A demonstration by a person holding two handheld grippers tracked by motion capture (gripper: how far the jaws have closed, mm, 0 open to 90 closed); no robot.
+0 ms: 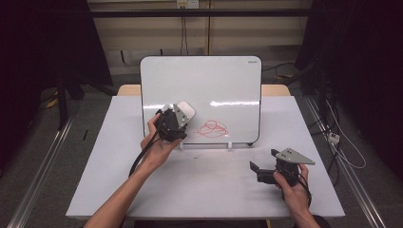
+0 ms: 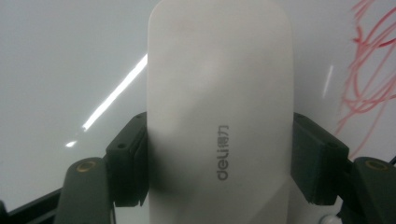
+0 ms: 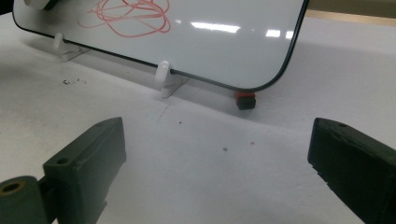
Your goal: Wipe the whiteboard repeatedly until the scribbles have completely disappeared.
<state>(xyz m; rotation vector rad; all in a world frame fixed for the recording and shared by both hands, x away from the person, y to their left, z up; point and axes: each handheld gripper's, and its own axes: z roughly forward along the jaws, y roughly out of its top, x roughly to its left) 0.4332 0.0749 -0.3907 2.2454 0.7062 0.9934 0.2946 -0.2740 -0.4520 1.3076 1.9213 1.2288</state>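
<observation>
A white board (image 1: 209,85) stands upright on small white feet at the back of the table, with a red scribble (image 1: 212,128) low on its face. My left gripper (image 1: 177,119) is held up in front of the board, just left of the scribble, shut on a white eraser (image 1: 185,111). In the left gripper view the eraser (image 2: 219,93) fills the middle between the two black pads (image 2: 128,158), with the scribble (image 2: 369,65) at the right edge. My right gripper (image 1: 263,159) rests low at the table's front right, open and with nothing in it (image 3: 215,154).
The white table (image 1: 204,185) is ringed by dark floor and cables. A small red and black object (image 3: 246,100) lies under the board's lower right corner. The board's white feet (image 3: 164,77) stand on the table in front of my right gripper.
</observation>
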